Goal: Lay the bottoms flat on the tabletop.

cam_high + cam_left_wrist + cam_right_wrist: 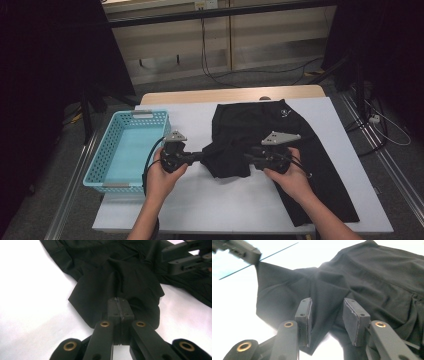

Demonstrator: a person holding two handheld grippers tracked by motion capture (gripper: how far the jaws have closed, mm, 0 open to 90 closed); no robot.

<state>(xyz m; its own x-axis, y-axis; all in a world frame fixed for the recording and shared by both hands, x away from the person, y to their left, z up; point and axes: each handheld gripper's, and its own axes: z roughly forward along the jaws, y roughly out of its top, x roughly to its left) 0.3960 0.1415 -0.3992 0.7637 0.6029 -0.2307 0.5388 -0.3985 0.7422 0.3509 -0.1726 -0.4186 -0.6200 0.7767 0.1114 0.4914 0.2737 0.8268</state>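
both jaws point toward each other over the table [220, 205]. left gripper [120, 308] is closed on a fold of the black garment [280, 140], at its left edge beside the basket [112, 165]. right gripper [327, 320] stands half open, with cloth between its pads but not pinched. the garment's long axis runs away from me and to my right, so my right hand is nearer to its bulk.

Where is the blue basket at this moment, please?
In the high view, the blue basket sits at the table's left edge, just left of the left gripper and apart from the black garment.
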